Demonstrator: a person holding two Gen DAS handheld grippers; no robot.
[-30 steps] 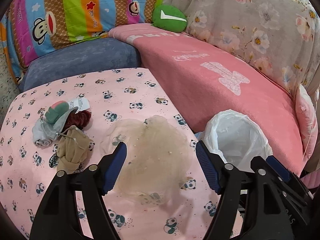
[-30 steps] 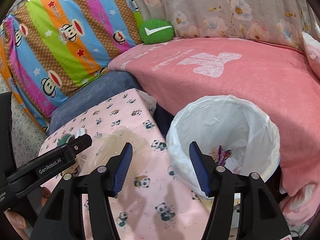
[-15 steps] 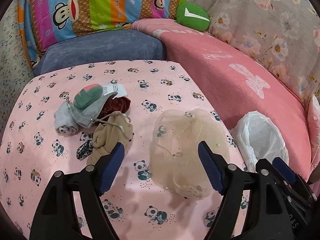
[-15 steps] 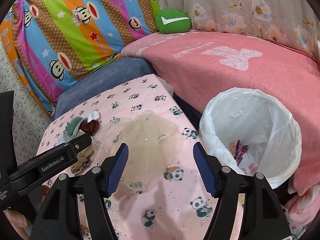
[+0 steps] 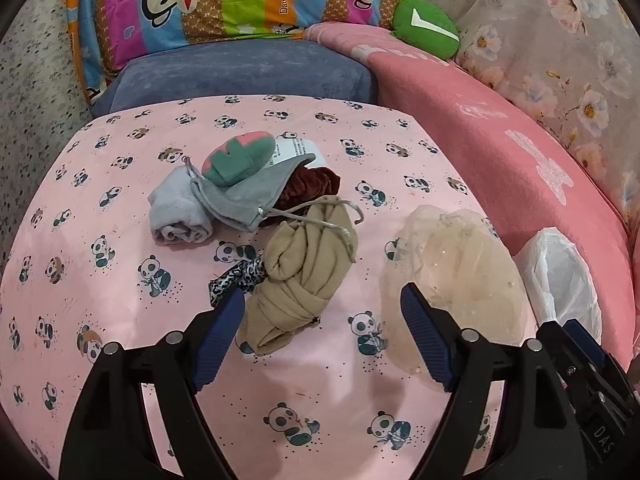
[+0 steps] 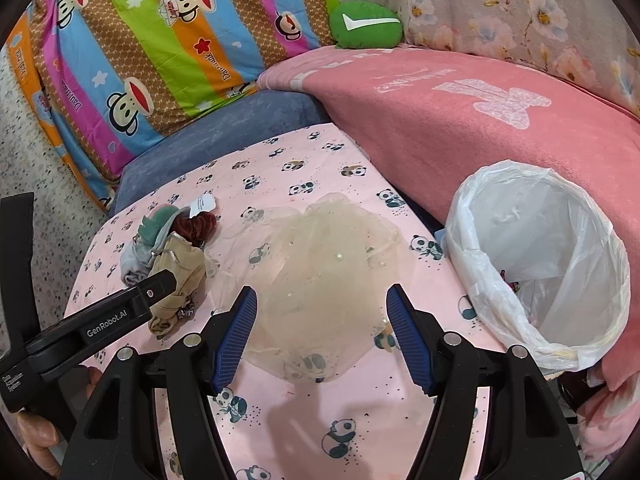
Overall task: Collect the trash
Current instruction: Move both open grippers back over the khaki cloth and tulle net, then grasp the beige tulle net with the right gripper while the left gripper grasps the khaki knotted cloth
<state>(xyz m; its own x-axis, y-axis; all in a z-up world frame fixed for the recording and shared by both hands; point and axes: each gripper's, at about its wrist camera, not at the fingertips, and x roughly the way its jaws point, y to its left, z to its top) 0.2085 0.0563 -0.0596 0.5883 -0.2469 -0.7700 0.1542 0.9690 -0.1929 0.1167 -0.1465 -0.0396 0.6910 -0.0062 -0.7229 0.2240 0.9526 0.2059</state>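
A pile of fabric scraps lies on the pink panda-print table (image 5: 120,312): a knotted beige cloth (image 5: 304,268), a grey pouch (image 5: 244,196) with a pink-and-green piece (image 5: 238,156) on it, a dark red scrunchie (image 5: 310,184), a rolled grey cloth (image 5: 176,212). A sheer beige mesh piece (image 5: 456,272) lies to the right; it also shows in the right wrist view (image 6: 320,268). My left gripper (image 5: 322,320) is open just above the beige cloth. My right gripper (image 6: 320,320) is open over the mesh. A bin lined with a white bag (image 6: 536,264) stands right of the table.
A pink blanket (image 6: 480,120) covers the sofa behind the bin. A blue cushion (image 5: 240,76), a striped monkey-print pillow (image 6: 160,40) and a green cushion (image 6: 366,24) lie at the back. Some wrappers (image 6: 510,280) lie inside the bin.
My left gripper has swung left from the mesh to the beige cloth pile. My right gripper has swung left from the bin to the mesh. Both stayed open.
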